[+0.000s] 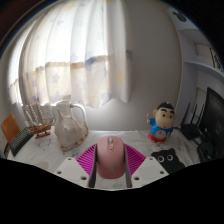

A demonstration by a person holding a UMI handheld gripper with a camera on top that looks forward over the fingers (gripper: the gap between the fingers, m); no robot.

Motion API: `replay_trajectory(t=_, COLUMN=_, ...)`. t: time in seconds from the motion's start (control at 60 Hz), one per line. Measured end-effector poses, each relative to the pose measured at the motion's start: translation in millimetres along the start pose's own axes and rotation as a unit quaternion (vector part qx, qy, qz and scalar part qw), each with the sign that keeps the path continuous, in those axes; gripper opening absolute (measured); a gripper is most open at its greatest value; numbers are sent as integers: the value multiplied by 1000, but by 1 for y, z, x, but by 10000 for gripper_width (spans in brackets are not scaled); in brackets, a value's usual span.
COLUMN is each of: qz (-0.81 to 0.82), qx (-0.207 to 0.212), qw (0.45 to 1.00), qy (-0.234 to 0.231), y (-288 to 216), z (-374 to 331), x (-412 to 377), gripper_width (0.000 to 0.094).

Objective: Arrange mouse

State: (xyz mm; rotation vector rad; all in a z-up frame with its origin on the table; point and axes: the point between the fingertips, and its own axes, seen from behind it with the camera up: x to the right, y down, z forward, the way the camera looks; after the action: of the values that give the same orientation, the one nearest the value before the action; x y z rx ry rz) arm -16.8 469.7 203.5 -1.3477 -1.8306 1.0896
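A pink computer mouse (pixel 110 157) sits between my two fingers, its scroll wheel pointing ahead. Both magenta pads (pixel 88 158) press against its sides, so my gripper (pixel 110 162) is shut on the mouse and holds it above the white table (pixel 45 152). The mouse's underside is hidden.
A clear glass pitcher (pixel 68 126) stands ahead to the left, with a small wooden rack (pixel 38 124) beside it. A cartoon figurine (pixel 161 122) stands ahead to the right, next to a dark monitor (pixel 212 115). A black cat-face item (pixel 166 158) lies near the right finger. Curtains hang behind.
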Motion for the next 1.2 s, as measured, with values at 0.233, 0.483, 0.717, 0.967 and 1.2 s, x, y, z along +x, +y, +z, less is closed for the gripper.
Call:
replay_trajectory(t=0.233, qz=-2, qx=-25, qw=996, qy=85, y=48, z=39, x=214, gripper_width=412)
replay_trajectory(t=0.483, qz=8, qx=-115, qw=989, qy=97, y=174, z=74, x=288, gripper_width=426)
replay_trajectory(t=0.717, qz=45, qx=-124, qw=986, qy=104, y=168, z=58, x=298, gripper_width=838)
replay_trajectory(t=0.967, qz=41, qx=-154, qw=983, qy=87, y=115, z=-80, x=234, gripper_width=845)
replay_trajectory(t=1.2, qz=46, qx=-169, qw=983, qy=63, y=118, z=-190, x=163, gripper_width=848)
